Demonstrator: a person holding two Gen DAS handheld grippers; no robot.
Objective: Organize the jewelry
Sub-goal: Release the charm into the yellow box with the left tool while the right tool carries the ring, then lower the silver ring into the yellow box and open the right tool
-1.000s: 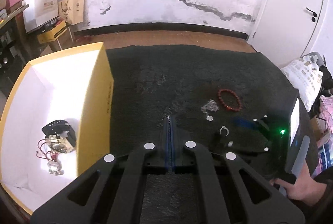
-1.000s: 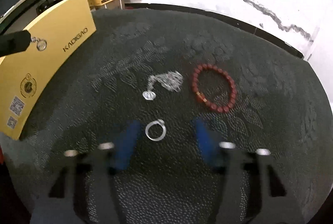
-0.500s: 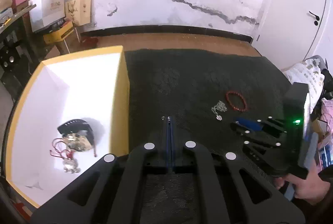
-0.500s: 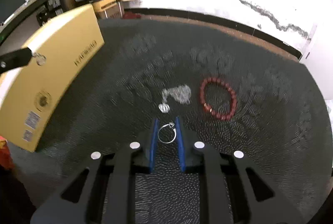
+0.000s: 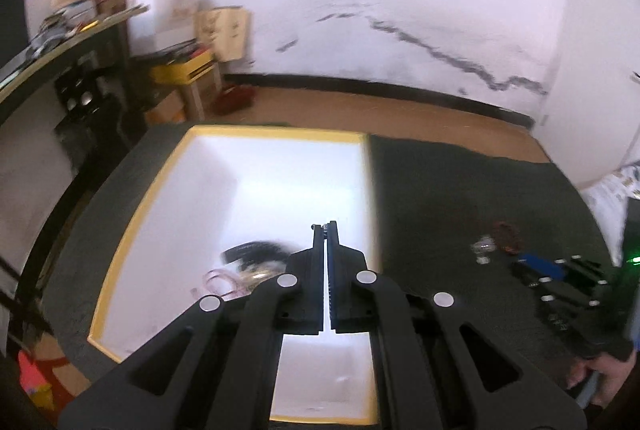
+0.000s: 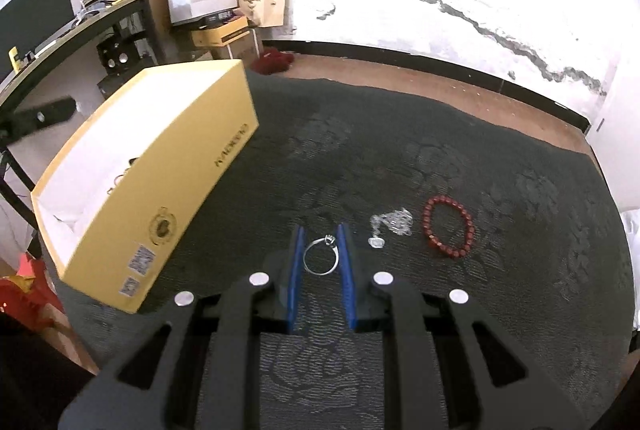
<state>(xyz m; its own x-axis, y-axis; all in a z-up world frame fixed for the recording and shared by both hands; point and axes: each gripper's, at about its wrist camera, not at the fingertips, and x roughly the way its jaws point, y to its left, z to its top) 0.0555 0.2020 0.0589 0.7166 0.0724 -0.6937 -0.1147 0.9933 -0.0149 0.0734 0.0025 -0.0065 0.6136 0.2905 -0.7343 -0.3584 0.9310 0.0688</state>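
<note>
My right gripper (image 6: 320, 232) is shut on a silver ring (image 6: 320, 256) and holds it above the dark cloth. A silver chain necklace (image 6: 394, 224) and a red bead bracelet (image 6: 448, 226) lie on the cloth to its right. The yellow box (image 6: 168, 190) with a white inside stands to the left. My left gripper (image 5: 325, 228) is shut and hovers over the yellow box (image 5: 280, 138); nothing shows between its tips. A black watch (image 5: 256, 250) and red-corded jewelry (image 5: 218, 280) lie in the box. The right gripper (image 5: 540, 266) shows at the right of the left wrist view.
The dark patterned cloth (image 6: 400, 150) covers the table. A black desk with a monitor (image 6: 32, 18), cardboard boxes (image 6: 224, 30) and paper bags stand at the back left by the white wall. A door is at the right.
My right gripper closed on the silver ring and lifted it toward the box. My left gripper swung left, from over the cloth to over the yellow box.
</note>
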